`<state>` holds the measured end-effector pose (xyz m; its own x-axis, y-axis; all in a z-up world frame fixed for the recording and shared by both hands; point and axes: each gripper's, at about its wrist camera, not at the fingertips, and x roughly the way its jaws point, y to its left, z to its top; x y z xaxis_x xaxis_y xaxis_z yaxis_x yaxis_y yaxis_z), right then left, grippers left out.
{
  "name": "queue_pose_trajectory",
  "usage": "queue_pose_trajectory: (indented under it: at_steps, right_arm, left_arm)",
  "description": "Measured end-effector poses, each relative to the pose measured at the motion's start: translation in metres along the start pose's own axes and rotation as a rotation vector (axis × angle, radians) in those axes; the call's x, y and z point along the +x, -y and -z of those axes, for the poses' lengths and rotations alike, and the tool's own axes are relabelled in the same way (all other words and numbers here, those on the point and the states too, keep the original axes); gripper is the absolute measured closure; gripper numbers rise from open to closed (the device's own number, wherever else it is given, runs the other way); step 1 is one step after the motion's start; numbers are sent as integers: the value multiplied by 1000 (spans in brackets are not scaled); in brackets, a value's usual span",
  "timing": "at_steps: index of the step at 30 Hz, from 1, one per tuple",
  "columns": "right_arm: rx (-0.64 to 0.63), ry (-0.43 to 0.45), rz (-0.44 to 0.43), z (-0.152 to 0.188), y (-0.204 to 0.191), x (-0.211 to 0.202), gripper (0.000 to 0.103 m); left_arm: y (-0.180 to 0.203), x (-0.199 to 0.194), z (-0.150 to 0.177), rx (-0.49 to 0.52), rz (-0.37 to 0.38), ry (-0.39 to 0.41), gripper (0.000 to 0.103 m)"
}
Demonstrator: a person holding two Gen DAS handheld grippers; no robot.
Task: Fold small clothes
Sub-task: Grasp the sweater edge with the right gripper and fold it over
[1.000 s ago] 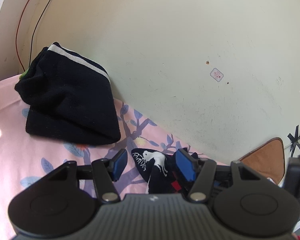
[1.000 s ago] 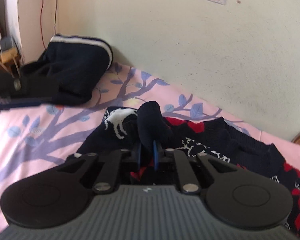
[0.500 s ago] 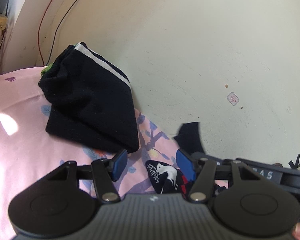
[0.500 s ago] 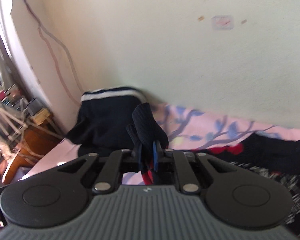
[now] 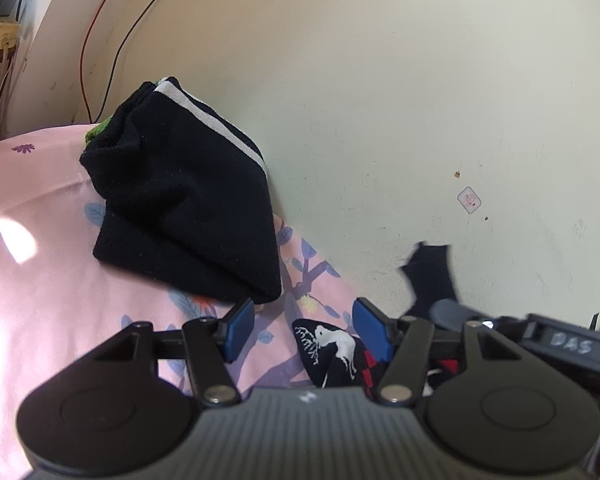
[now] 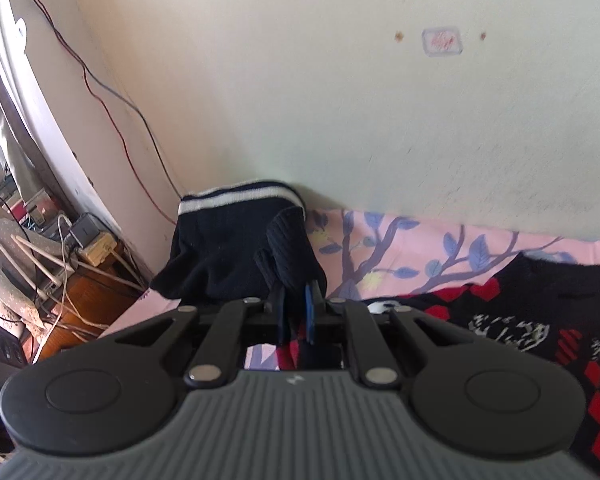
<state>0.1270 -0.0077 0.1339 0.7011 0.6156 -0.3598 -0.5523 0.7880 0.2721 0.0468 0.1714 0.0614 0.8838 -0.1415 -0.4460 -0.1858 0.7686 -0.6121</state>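
A dark knitted sweater (image 6: 520, 300) with red diamonds and white animal figures lies on the pink flowered bedsheet (image 6: 420, 240). My right gripper (image 6: 296, 300) is shut on its dark ribbed edge (image 6: 292, 248), held up off the bed. In the left wrist view that raised edge (image 5: 432, 272) shows at the right against the wall. My left gripper (image 5: 304, 316) hovers over a corner of the sweater (image 5: 332, 352); its jaws are opening and the pads do not press the cloth. A folded black garment (image 5: 188, 200) with white stripes rests against the wall.
The cream wall (image 5: 380, 120) runs right behind the bed. Red and black cables (image 5: 112, 40) hang down it at the left. Past the bed's left end stands a wooden stand (image 6: 88, 292) with plugs and wires.
My right gripper has risen and rolled with the sweater's edge, pulling it off the bed. It now shows at the right of the left wrist view. The left gripper rolled slightly.
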Motion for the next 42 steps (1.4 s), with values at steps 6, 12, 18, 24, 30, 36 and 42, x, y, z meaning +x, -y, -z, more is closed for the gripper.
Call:
queue_pose_trajectory:
  at_steps: [6,12,18,24,30,36,42]
  right_arm:
    - [28,100,87,-1,47,-50,90]
    - [100,118,208,27,110,-97,90]
    - [85,85,499,75,152,-109,49]
    - [-29,176,495,78,129,-125,43]
    - [-120,37,261,79,78,-69,37]
    - [-173,-26,337,97,76,-34,84]
    - [24,261,338,61,73,-62,87]
  left_arm:
    - [5,4,4,35,0,-15,48]
    - [19,9,14,109,30,-45,48]
    - [43,13,33,240,62,-80,47]
    - [54,21,42,300,56,-106,47]
    - [52,19,40,301,53,-105,47]
    - [51,23,39,278,54,-124,47]
    - [55,24,42,283,86,-131,47]
